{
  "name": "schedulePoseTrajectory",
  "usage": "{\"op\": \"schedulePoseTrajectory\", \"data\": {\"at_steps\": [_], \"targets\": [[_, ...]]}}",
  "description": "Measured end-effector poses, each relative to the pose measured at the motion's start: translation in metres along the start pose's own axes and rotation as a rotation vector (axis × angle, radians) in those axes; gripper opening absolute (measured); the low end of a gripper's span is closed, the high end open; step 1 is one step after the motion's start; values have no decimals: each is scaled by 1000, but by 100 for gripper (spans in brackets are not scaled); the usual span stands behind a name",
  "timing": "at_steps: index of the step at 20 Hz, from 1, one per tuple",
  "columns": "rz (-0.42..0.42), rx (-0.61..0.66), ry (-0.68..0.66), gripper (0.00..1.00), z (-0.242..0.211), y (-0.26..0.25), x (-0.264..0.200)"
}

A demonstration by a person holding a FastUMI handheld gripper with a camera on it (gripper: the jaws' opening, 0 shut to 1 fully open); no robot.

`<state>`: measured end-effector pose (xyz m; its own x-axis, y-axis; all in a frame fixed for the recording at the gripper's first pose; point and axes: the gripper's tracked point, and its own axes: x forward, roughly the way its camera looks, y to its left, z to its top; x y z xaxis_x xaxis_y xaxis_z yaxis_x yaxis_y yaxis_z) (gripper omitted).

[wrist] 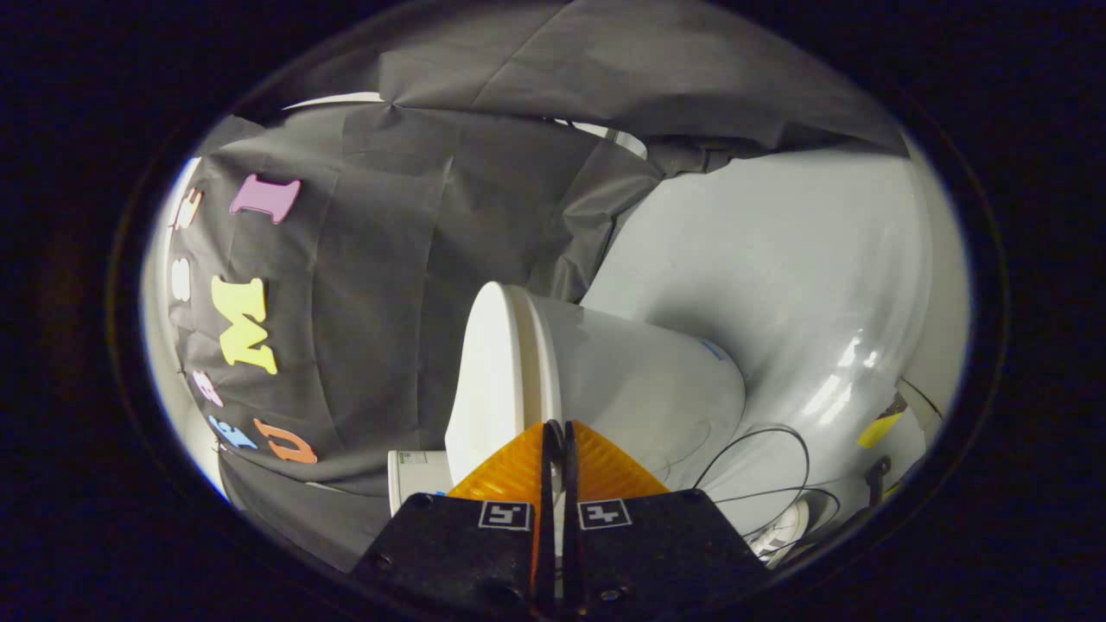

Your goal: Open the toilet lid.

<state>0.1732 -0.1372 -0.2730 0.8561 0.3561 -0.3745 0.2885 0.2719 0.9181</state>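
Toilet (622, 371) is white, glossy ceramic, seen with the camera rolled hard to one side, so it appears tipped over in the gripper view. Toilet lid (492, 380) is a smooth white oval shell, shut flat against the seat; seat edge shows as a thin parallel band right next to it, narrow seam between the two. Lid's face points toward the black cloth wall (389, 285); its long axis runs from the gripper tips away toward the cloth folds beyond. Bowl body bulges out on the other side of the lid, toward the pale grey floor (778, 276), with a small blue mark on its flank. Gripper (560, 428): fingers pressed together, only a hairline slit between them, nothing pinched. Tips sit right at the near rim of the lid/seat stack, roughly over the seam; contact or just short of it, can't tell. Lid lies just ahead of the fingers and extends beyond them. Thin black cables (769, 466) loop on the floor beside the bowl, a white shoe (782, 527) near them. A small white box-like thing (415, 475) sits beside the lid, against the cloth; can't identify it.
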Motion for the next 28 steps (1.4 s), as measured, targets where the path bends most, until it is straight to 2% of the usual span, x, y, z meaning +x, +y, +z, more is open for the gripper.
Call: {"op": "schedulePoseTrajectory", "data": {"at_steps": [6,28], "targets": [[-11,9,1,5,-4,6,-1],[-21,-218,-85,4,-14,73,-35]]}}
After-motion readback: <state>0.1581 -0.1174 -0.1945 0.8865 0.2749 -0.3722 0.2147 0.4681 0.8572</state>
